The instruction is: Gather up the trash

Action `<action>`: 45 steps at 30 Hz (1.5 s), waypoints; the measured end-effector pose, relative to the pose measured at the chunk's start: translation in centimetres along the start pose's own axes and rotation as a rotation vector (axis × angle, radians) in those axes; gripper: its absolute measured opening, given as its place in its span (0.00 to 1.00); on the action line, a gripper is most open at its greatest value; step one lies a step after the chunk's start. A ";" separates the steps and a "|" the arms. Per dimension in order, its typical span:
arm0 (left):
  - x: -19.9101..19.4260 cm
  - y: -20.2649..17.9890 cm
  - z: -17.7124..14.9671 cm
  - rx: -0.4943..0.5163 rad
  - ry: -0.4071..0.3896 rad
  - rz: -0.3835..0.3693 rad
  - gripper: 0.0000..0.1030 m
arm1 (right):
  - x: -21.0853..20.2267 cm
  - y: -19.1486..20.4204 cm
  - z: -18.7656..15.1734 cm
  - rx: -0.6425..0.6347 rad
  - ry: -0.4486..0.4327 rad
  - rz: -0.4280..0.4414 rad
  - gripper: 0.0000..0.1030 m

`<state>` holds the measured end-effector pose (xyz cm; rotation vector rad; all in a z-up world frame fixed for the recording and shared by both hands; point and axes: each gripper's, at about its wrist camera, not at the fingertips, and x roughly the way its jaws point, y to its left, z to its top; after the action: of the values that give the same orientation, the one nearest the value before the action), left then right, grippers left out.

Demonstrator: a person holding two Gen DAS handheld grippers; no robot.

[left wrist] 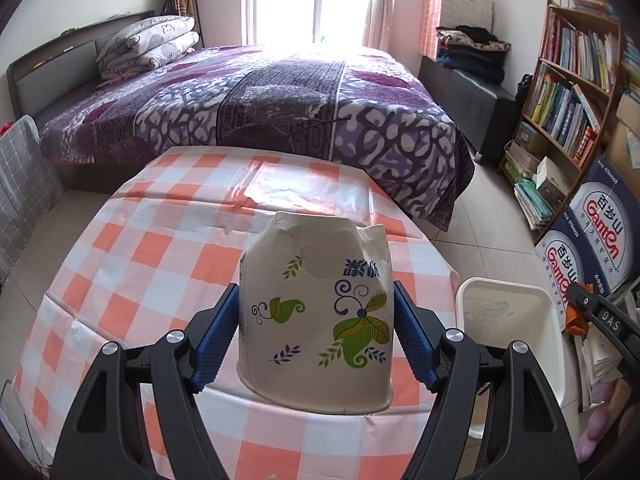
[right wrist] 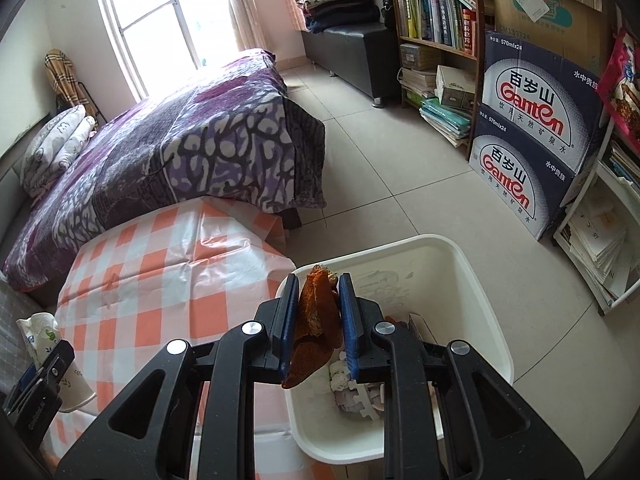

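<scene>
A crumpled white paper cup (left wrist: 316, 320) with green leaf print hangs upside down over the checked table (left wrist: 160, 260), and my left gripper (left wrist: 317, 292) is shut on its sides. In the right wrist view my right gripper (right wrist: 318, 284) is shut on a piece of orange peel (right wrist: 316, 312) above the near left corner of the white bin (right wrist: 440, 280). That bin (left wrist: 504, 308) stands on the floor just right of the table. The left gripper (right wrist: 44, 364) with its cup (right wrist: 44, 336) shows at the lower left of the right wrist view.
White scraps of trash (right wrist: 352, 388) lie in the bin. A bed with a purple cover (left wrist: 300, 100) lies beyond the table. A bookshelf (right wrist: 436, 12), stacked water cartons (right wrist: 532, 136) and piles of paper (right wrist: 596, 240) line the right wall. Tiled floor (right wrist: 392, 168) lies between them.
</scene>
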<state>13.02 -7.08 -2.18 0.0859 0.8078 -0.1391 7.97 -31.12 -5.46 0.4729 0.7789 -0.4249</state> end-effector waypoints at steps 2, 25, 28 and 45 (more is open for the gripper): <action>0.0 -0.9 0.0 0.012 0.001 -0.013 0.70 | 0.1 -1.0 0.1 0.019 0.007 -0.013 0.20; 0.6 -11.9 -1.3 0.168 0.035 -0.156 0.70 | -2.6 -10.4 0.9 0.171 -0.028 -0.143 0.71; 0.7 -13.7 -1.7 0.204 0.044 -0.185 0.70 | -3.3 -11.8 0.8 0.198 -0.030 -0.165 0.74; -3.0 -19.4 -3.0 0.334 -0.004 -0.399 0.81 | -8.3 -16.4 -1.4 0.271 -0.175 -0.292 0.89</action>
<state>5.76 -25.60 -2.50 0.2383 0.7846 -0.6515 -6.76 -42.08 -4.14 0.5680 0.6238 -0.8400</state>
